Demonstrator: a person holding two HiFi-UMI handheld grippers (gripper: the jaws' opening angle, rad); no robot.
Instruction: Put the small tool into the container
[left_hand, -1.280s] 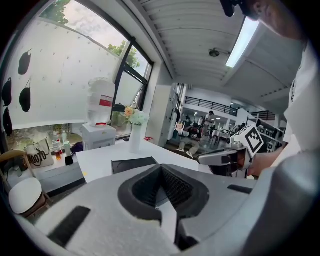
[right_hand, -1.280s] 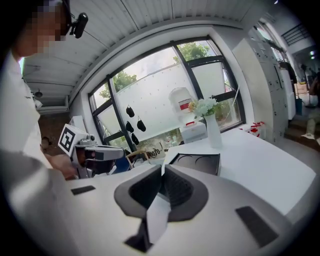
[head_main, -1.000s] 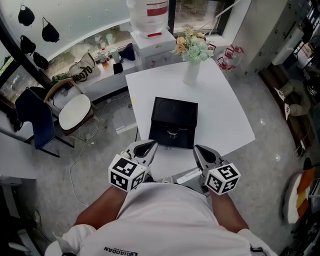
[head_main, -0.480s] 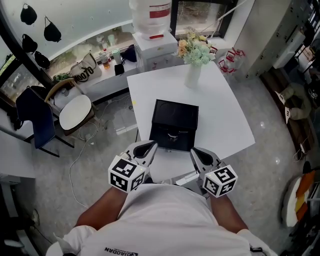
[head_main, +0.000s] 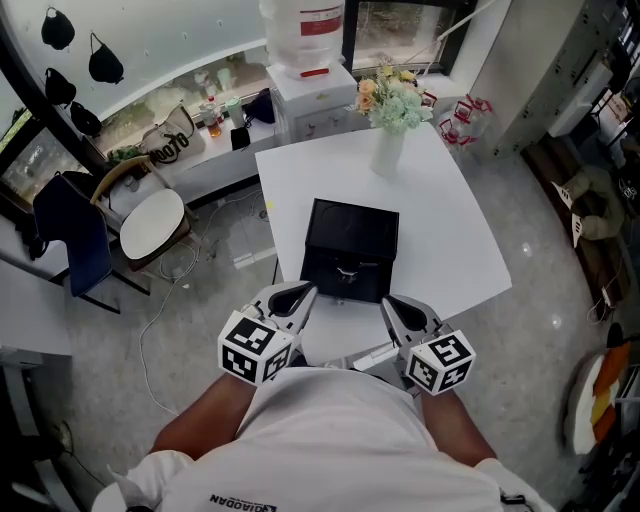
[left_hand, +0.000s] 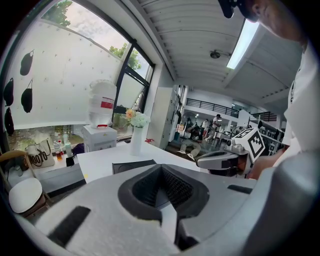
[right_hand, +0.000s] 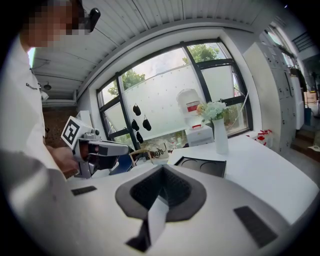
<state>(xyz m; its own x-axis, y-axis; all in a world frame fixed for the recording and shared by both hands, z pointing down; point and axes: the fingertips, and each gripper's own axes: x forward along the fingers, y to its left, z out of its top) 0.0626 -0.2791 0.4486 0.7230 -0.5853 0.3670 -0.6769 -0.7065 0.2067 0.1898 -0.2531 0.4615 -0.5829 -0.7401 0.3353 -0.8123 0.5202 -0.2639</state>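
A black closed box (head_main: 350, 236) with a front latch stands on the white table (head_main: 450, 230), towards its near edge. It also shows in the left gripper view (left_hand: 131, 165) and the right gripper view (right_hand: 204, 166). Both grippers hover side by side just short of the table's near edge, pointing at the box. My left gripper (head_main: 300, 292) (left_hand: 161, 168) has its jaws together with nothing between them. My right gripper (head_main: 392, 302) (right_hand: 162, 169) is likewise shut and empty. A pale elongated thing (head_main: 372, 353) lies between the grippers by the table edge; I cannot identify it.
A white vase of flowers (head_main: 386, 140) stands at the table's far side. Behind it is a water dispenser (head_main: 300, 60). A chair with a round white seat (head_main: 150, 222) and cables on the floor are at the left.
The right gripper has drifted slightly left, towards the left one. The left gripper and the box have not moved.
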